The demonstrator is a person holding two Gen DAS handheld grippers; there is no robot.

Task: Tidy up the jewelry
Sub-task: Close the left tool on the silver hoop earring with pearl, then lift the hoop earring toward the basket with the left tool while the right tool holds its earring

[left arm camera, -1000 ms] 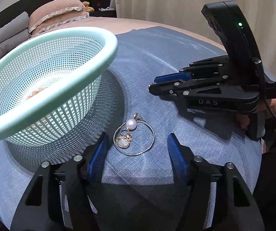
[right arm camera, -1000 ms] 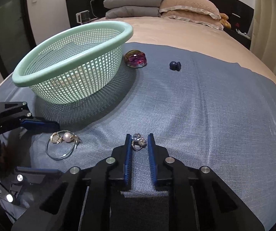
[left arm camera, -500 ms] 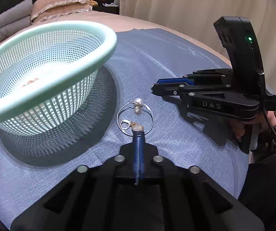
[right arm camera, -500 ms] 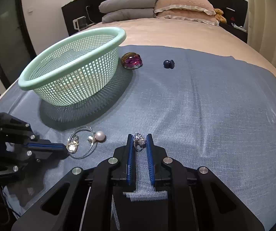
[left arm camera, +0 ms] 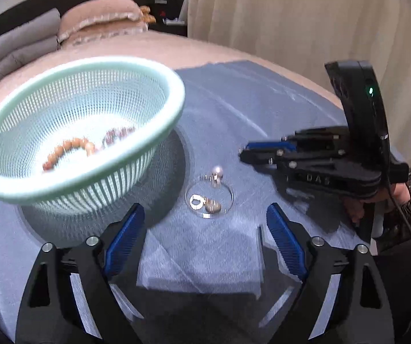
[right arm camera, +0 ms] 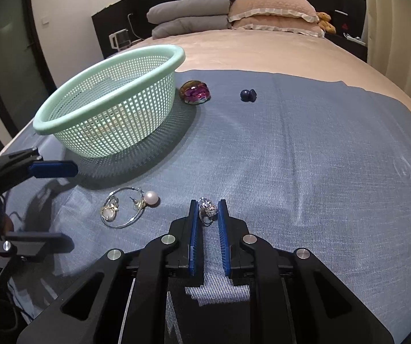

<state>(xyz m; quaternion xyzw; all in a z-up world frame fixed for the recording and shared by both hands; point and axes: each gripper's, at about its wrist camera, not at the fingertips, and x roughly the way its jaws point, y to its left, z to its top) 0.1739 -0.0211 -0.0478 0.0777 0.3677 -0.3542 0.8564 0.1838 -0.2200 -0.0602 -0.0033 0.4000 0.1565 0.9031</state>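
A mint green basket [left arm camera: 76, 132] stands on the blue cloth and holds bead bracelets [left arm camera: 70, 149]. A silver hoop with a pearl earring and small gold charms [left arm camera: 209, 197] lies on the cloth beside it, also in the right wrist view [right arm camera: 125, 206]. My left gripper [left arm camera: 205, 223] is open, raised above and just short of the hoop. My right gripper [right arm camera: 208, 209] is shut on a sparkly silver ring [right arm camera: 207, 208] close to the cloth, and appears at the right of the left wrist view [left arm camera: 251, 150].
A purple glass stone [right arm camera: 195, 91] and a dark blue knob [right arm camera: 247, 95] lie on the blue cloth [right arm camera: 305, 157] behind the basket [right arm camera: 110, 97]. Pillows [right arm camera: 274, 11] lie at the bed's head. A curtain [left arm camera: 291, 14] hangs on the right.
My left gripper, shut beside the hoop half a second ago, has opened and lifted back. The hoop and charms stay on the cloth. My right gripper keeps holding the ring.
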